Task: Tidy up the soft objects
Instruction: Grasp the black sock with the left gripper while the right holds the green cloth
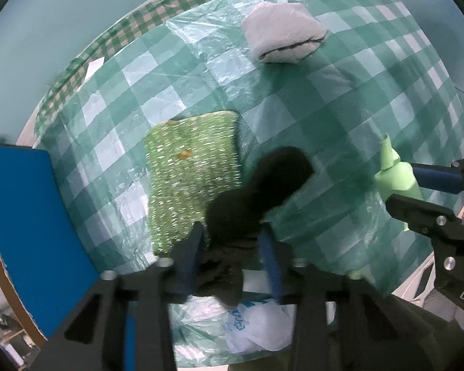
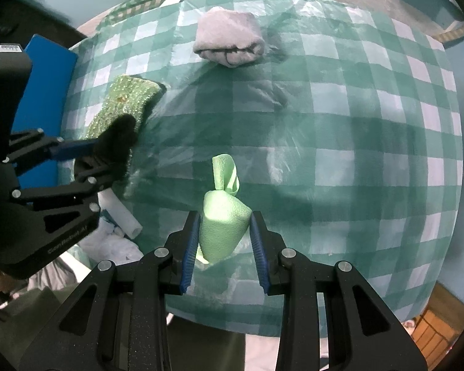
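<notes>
From the left wrist view, the left gripper [image 1: 232, 235] has its jaws clenched on a black fuzzy cloth [image 1: 256, 191], which lies on the table [image 1: 340, 114] touching the right edge of a sparkly green sponge [image 1: 191, 179]. A folded white towel [image 1: 283, 35] sits well apart at the far side of the checked green cover. At the right edge the right gripper [image 1: 417, 191] shows from the side, its jaws grasping a light green cloth [image 1: 397, 176]. A blue board [image 1: 31, 225] stands at the left.

The right wrist view shows what the first cannot: the right gripper [image 2: 224, 232] head-on, both blue pads pressed on the light green cloth [image 2: 221, 222], whose twisted tip points up the picture. Here the left gripper [image 2: 108, 157] appears from the side over the black fuzzy cloth [image 2: 120, 142], beside the sparkly green sponge [image 2: 120, 102]. The folded white towel [image 2: 229, 38] lies beyond.
</notes>
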`<act>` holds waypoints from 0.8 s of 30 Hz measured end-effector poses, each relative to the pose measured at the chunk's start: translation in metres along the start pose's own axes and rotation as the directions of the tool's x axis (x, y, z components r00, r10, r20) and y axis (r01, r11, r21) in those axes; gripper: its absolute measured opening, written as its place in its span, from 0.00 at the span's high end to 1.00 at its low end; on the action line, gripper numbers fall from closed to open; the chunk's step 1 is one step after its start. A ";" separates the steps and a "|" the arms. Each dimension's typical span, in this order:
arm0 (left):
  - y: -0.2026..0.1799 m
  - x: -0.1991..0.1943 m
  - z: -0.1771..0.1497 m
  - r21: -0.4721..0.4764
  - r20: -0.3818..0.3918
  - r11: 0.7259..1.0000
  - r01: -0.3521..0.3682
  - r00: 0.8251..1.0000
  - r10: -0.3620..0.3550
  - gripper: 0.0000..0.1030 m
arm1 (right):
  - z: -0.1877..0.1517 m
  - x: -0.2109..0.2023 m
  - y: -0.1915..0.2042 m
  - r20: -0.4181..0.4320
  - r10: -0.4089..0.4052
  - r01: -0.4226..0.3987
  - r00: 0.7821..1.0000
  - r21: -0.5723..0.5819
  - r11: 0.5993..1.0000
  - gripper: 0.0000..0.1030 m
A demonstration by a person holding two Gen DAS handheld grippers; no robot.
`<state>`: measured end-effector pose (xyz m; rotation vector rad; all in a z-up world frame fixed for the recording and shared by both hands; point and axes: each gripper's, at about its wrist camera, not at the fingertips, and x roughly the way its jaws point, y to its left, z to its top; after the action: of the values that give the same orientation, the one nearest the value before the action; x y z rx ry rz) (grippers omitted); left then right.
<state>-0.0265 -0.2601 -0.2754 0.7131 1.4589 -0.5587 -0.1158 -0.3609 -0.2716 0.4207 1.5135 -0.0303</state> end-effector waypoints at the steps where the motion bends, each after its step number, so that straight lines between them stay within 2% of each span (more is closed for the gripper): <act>1: -0.001 -0.001 -0.001 -0.002 0.007 1.000 0.002 1.000 -0.002 0.68 | 0.000 -0.001 0.001 0.003 -0.001 0.001 1.000 -0.003 1.000 0.68; 10: -0.002 -0.019 -0.012 -0.001 0.061 1.000 0.010 0.998 -0.010 0.70 | 0.004 -0.009 0.006 0.013 -0.005 0.005 1.000 -0.019 1.000 0.68; 24: 0.027 -0.056 -0.035 -0.074 0.117 0.997 0.035 0.993 -0.026 0.70 | 0.006 -0.034 0.019 0.034 -0.040 0.042 0.999 -0.061 0.997 0.68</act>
<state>-0.0344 -0.2207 -0.2164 0.5906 1.3775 -0.5563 -0.1072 -0.3531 -0.2335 0.3381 1.4868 -0.0226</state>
